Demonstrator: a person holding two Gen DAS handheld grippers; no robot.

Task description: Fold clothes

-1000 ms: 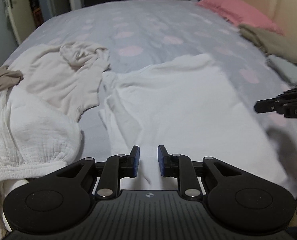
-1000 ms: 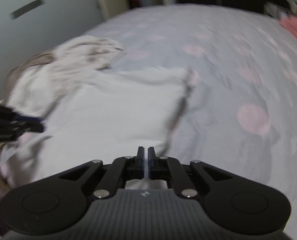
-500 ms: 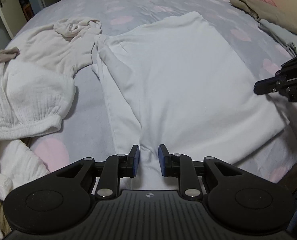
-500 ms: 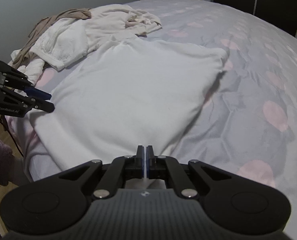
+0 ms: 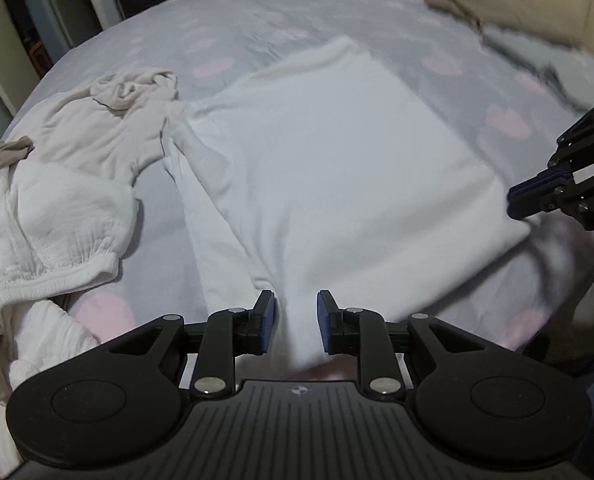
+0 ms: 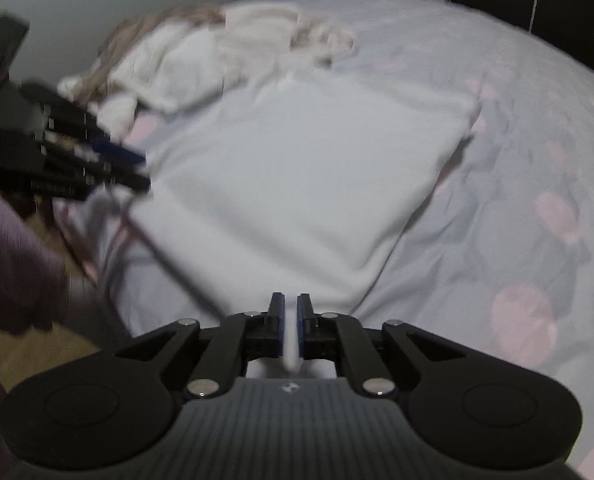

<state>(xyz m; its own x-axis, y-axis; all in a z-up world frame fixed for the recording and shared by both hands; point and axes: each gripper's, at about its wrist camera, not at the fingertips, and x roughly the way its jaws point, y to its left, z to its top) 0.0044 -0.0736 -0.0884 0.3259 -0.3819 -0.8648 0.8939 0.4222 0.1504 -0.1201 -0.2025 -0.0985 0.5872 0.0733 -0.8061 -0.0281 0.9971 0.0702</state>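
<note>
White garment [image 5: 329,168], near edge beneath jaws

Left tongs [image 5: 295,322]: matte black throughout, two broad rounded lobes at the base, each with a shallow circular recess. Angled linkage arms run forward — silver round pins at every pivot. Fingertips carry blue pads [image 5: 267,322]. Between the lobes a ribbed dark-grey plate with a small round white emblem at its front edge.

Right tongs [image 6: 291,332]: same build — black lobes, silver pins, ribbed plate, blue pad faces. Seen side-on from the left wrist, they show stacked black links with small screws.

A fuzzy purple sleeve [image 6: 15,264] shows at the lower left of the right wrist view, blurred.
</note>
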